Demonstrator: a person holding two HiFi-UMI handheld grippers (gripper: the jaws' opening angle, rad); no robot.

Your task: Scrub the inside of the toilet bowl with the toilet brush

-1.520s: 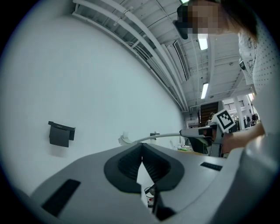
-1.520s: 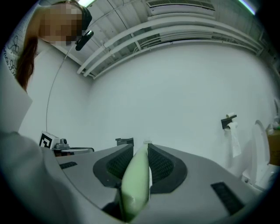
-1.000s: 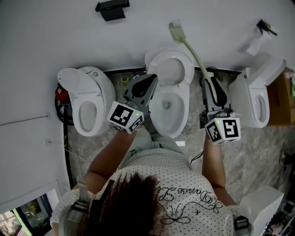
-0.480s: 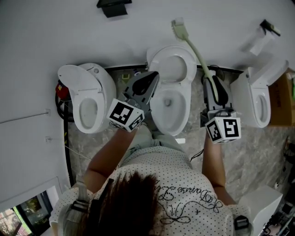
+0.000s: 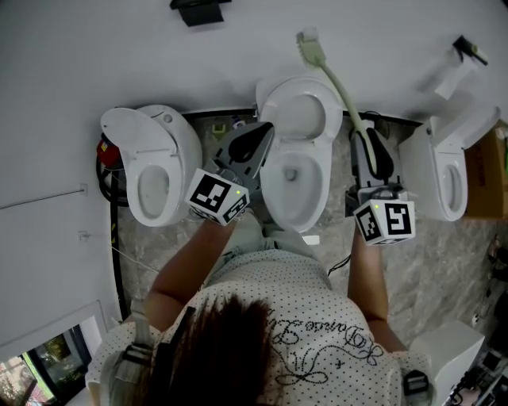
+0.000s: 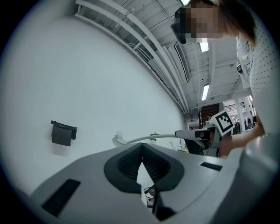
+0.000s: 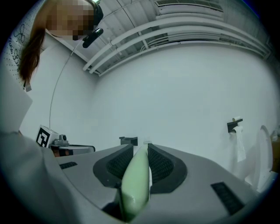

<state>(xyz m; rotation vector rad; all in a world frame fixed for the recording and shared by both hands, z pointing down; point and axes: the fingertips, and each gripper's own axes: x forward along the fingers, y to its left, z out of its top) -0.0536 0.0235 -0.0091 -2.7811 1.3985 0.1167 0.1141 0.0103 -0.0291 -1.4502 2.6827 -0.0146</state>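
Barely anything changing since a second ago: right gripper point(image 5: 363, 136) keeping jaws clamped on toilet brush point(image 5: 336, 86) handle, bristle head staying against wall, upper centre of frame (well clear of water). Left gripper point(image 5: 260, 132) hovering at toilet bowl point(image 5: 271, 189) rim, jaws together, empty. Scrubbing not starting yet.

1. Three white ceramic toilets are counted: a first toilet point(image 5: 178, 151) to the left of the left gripper point(image 5: 262, 131), a second toilet point(image 5: 316, 182) between the two grippers, and a third toilet point(image 5: 429, 166) to the right of the right gripper point(image 5: 367, 141).
2. Two grippers are counted, each bearing one marker cube.
3. One pale green plastic toilet brush point(image 5: 334, 85) is counted, in the right gripper.
4. One dark wall-mounted box point(image 5: 198, 12) is seen beyond the left gripper.
5. One white paper roll point(image 5: 444, 73) is seen to the right of the right gripper.
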